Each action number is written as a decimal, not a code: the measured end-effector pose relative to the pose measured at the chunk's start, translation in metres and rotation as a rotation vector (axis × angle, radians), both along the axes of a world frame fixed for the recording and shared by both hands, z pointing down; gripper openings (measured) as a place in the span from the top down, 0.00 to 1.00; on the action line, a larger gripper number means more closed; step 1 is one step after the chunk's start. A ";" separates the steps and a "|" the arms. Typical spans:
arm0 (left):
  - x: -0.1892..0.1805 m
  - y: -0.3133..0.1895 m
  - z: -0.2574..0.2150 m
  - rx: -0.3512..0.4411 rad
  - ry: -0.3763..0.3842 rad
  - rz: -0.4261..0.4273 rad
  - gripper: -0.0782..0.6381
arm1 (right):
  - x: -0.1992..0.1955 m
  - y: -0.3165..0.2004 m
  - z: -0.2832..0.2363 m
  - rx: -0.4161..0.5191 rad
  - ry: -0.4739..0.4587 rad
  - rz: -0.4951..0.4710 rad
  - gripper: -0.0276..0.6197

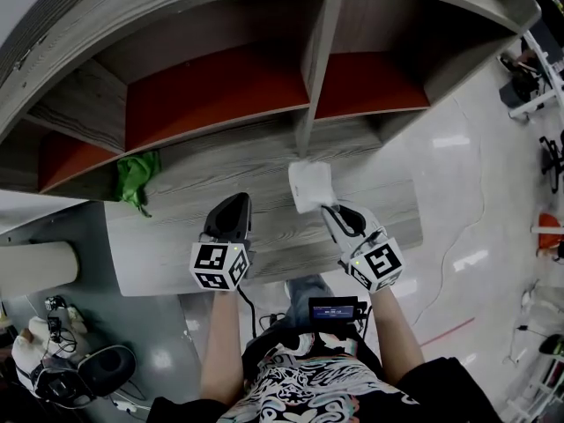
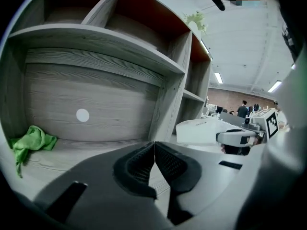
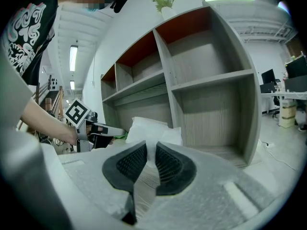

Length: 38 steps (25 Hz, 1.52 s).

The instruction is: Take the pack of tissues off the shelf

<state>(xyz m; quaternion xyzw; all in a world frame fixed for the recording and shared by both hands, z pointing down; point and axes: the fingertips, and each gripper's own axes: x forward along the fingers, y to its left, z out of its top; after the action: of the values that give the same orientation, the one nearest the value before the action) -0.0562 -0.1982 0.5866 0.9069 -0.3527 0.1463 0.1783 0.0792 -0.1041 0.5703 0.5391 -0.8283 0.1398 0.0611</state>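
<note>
I am clamping my right gripper [image 1: 328, 208] on the near end of the pack of tissues [image 1: 310, 185], which is pointing ahead of it over the shelf [image 1: 264, 161], while my left gripper [image 1: 233, 201] is hovering alongside with its jaws together on nothing.

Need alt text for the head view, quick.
The right gripper holds a white tissue pack by its edge above a grey shelf. The left gripper, shut and empty, is beside it; a green cloth lies at the shelf's left.
</note>
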 end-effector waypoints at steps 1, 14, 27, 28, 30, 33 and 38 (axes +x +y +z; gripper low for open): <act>0.001 0.000 0.003 -0.004 -0.002 0.003 0.88 | -0.001 0.000 0.004 -0.008 0.004 -0.004 0.88; 0.008 0.003 0.030 -0.048 -0.052 0.050 0.88 | -0.010 0.001 0.056 -0.126 0.054 -0.044 0.88; 0.009 0.004 0.042 -0.090 -0.062 0.048 0.88 | -0.010 0.000 0.093 -0.204 0.106 -0.073 0.88; 0.008 0.004 0.043 -0.093 -0.064 0.049 0.88 | -0.011 0.000 0.096 -0.212 0.116 -0.076 0.88; 0.006 0.003 0.045 -0.097 -0.071 0.051 0.88 | -0.012 0.001 0.101 -0.223 0.131 -0.079 0.88; 0.007 0.003 0.047 -0.102 -0.072 0.050 0.88 | -0.013 0.000 0.103 -0.234 0.139 -0.070 0.88; 0.015 0.007 0.048 -0.105 -0.067 0.063 0.88 | -0.012 0.001 0.109 -0.267 0.163 -0.059 0.88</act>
<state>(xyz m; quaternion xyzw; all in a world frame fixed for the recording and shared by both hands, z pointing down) -0.0408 -0.1914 0.6350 0.9015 -0.3215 0.2005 0.2092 0.0672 -0.1031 0.6793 0.5110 -0.8102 0.2027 0.2034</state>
